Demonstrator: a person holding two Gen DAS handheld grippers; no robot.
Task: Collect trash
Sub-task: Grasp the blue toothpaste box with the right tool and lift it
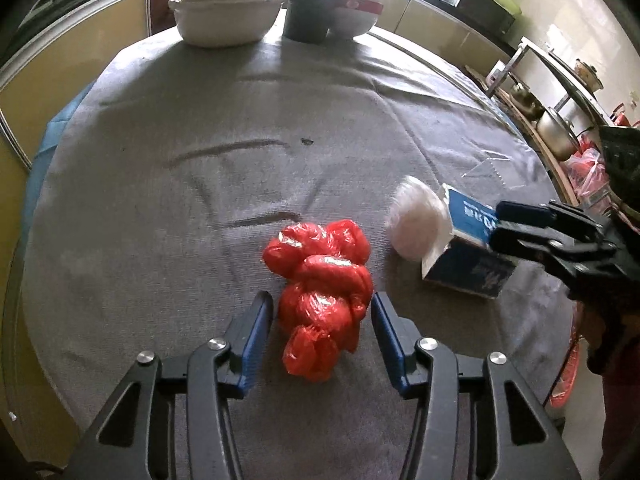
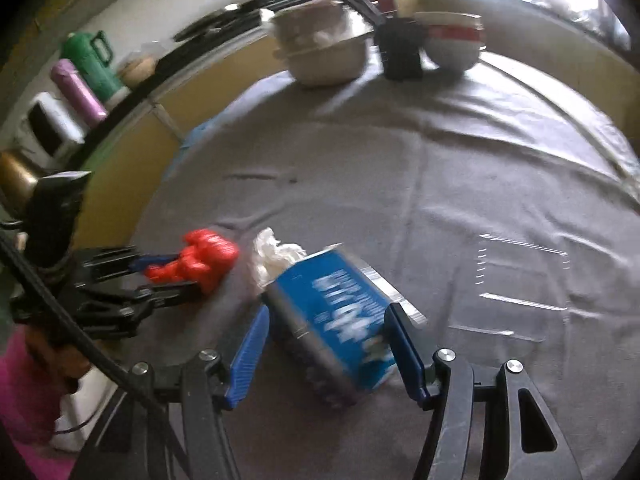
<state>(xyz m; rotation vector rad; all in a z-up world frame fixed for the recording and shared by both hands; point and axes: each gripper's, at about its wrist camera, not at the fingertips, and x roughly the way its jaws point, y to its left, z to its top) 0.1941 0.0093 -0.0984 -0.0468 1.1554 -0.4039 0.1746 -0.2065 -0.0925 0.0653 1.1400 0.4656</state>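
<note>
A crumpled red plastic bag [image 1: 320, 280] lies on the grey tablecloth [image 1: 280, 120]. My left gripper [image 1: 322, 304] straddles it from above, its blue pads close beside the bag's sides without visibly squeezing it. To the right, a blue carton [image 1: 468, 248] leans on the cloth next to a white crumpled wad [image 1: 412, 224]. The right wrist view is blurred. There my right gripper [image 2: 326, 320] stands open around the carton [image 2: 332, 312], with a thin gap at the left pad. The red bag [image 2: 200, 260] and left gripper [image 2: 172, 274] show at the left.
At the table's far edge stand a white lidded container [image 1: 224, 20], a dark cup [image 1: 306, 16] and a red-and-white bowl [image 1: 356, 12]. Yellow cabinets lie beyond the table, and a rack with pots [image 1: 556, 128] stands at the right. A pink sleeve [image 2: 24, 392] shows low on the left.
</note>
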